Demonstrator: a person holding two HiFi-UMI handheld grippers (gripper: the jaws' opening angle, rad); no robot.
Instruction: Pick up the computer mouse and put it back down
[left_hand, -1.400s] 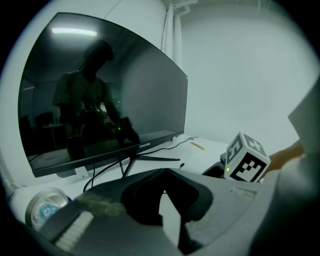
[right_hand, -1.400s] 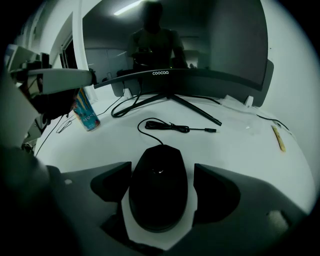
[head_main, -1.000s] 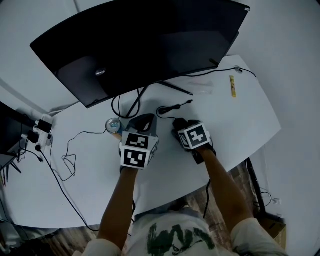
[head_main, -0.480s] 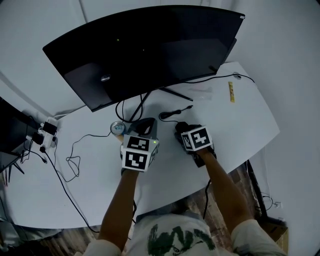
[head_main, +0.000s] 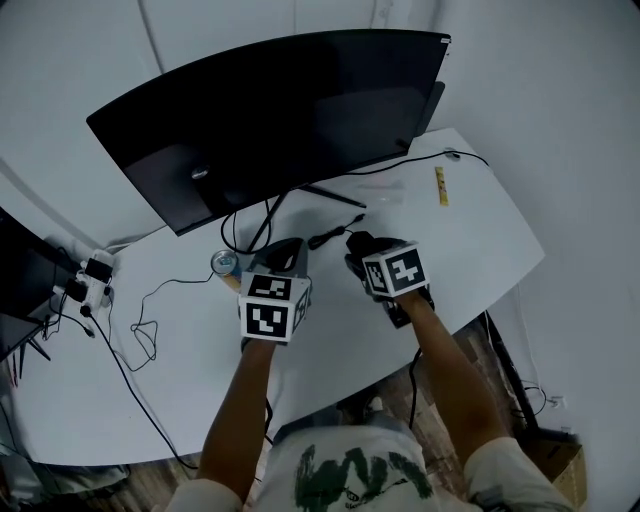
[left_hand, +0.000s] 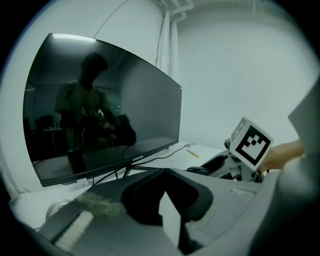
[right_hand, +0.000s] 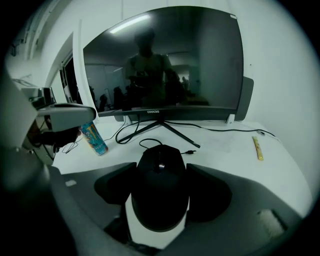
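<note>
As you lean over the white curved-edge table (head_main: 480, 255), entries run left to right.

Far left edge: white power strip (head_main: 88, 275) with dark plugs. Thin black cables straggle from it across the table.

Behind, spanning the middle: large black curved monitor (head_main: 270, 110), screen dark, on a splayed stand.

Near the stand's foot: small drinks can (head_main: 226, 263) with a turquoise printed side. It stands upright, just left of your left hand-held gripper (head_main: 288, 250).

That gripper's black pads meet at the tips with nothing between them. It points toward the monitor.

Your right hand-held gripper (head_main: 365, 248) is beside the left one and apart from it. Its jaws have just been closing. The pads now press on both flanks of the black computer mouse (right_hand: 160, 190), which sits lengthwise between them, nose toward the monitor.

The mouse looks lifted off the table, in front of the monitor stand. Its thin black cable (right_hand: 141, 142) loops onto the table ahead of it and ends in a loose plug.

Far right, near the table's rear edge: narrow yellow strip (head_main: 440, 186), lying flat, well apart from both grippers.
</note>
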